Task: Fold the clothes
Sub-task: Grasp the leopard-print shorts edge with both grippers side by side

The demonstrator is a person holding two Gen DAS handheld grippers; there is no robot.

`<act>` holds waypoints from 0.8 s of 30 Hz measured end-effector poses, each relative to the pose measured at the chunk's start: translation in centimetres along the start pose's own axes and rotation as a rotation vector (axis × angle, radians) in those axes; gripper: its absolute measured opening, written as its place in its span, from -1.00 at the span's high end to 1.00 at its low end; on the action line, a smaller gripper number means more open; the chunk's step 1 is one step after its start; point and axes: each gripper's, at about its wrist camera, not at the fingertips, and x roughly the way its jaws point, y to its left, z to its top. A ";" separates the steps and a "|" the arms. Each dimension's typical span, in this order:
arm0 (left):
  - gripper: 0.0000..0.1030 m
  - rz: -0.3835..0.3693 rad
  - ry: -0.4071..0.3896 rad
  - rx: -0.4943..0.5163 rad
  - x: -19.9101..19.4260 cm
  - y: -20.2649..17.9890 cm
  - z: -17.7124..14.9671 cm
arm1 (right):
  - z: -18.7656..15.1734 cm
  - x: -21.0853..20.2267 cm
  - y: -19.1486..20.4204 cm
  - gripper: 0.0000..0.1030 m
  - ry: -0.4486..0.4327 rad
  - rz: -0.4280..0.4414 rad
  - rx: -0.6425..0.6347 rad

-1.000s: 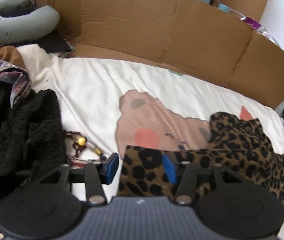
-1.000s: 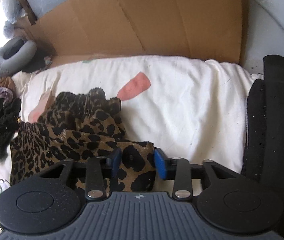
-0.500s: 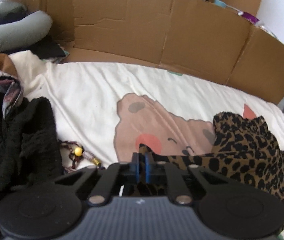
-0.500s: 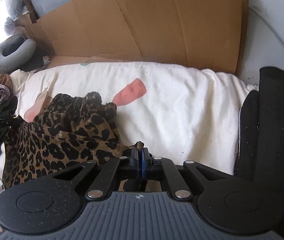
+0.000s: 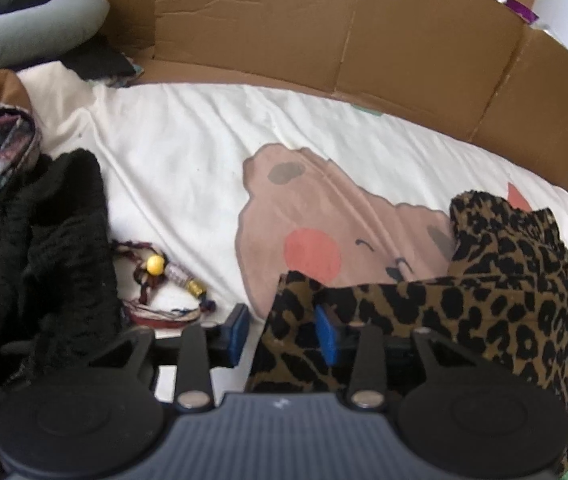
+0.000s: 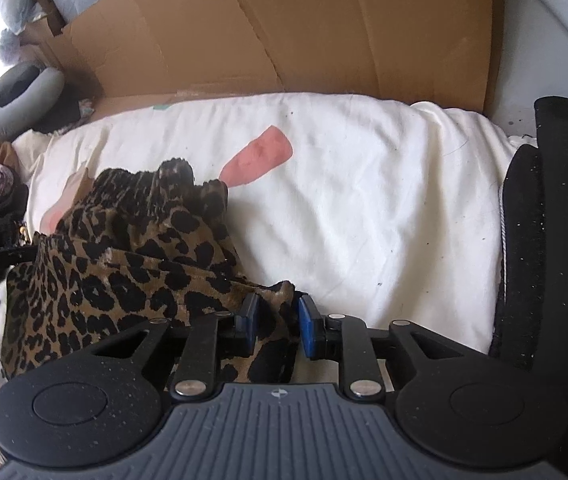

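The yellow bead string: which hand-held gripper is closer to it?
Left. The left hand-held gripper sits right beside the bead string; the right hand-held gripper is at the leopard cloth's far end.

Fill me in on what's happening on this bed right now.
A person is folding a leopard-print garment on a cream bedspread, working a handheld claw in each hand. The left claw and the right claw sit at opposite near corners of the cloth. Both have just been opening; the fabric lies loosely between their blue pads, not pinched. A black knit pile waits to the left, and flattened cardboard stands behind the bed.
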 end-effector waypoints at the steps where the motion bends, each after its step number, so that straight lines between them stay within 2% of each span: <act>1: 0.21 -0.001 -0.001 0.009 0.1 -0.1 0.0 | 0.0 0.2 0.0 0.37 0.006 -0.008 -0.004; 9: 0.20 -0.017 -0.005 0.021 0.6 -0.2 0.3 | -0.1 1.5 0.4 0.34 0.043 -0.035 -0.031; 15: 0.23 -0.018 -0.017 0.016 0.8 -0.6 0.2 | 0.0 1.7 0.4 0.33 0.058 -0.039 0.000; 19: 0.35 -0.026 -0.027 -0.006 0.7 -0.6 -0.2 | -0.3 1.7 1.0 0.34 0.049 -0.070 0.000; 20: 0.47 -0.030 -0.031 -0.008 0.6 -0.5 -0.3 | -0.4 1.7 1.2 0.37 0.044 -0.075 -0.005; 21: 0.65 -0.033 -0.036 -0.010 0.5 -0.5 -0.3 | -0.5 1.6 1.3 0.52 0.039 -0.069 -0.007; 22: 0.74 -0.035 -0.040 -0.013 0.5 -0.4 -0.3 | -0.5 1.6 1.4 0.67 0.033 -0.063 -0.010; 24: 0.84 -0.021 -0.066 -0.022 0.0 -0.4 -0.4 | -0.4 1.3 1.5 0.82 0.024 -0.057 -0.021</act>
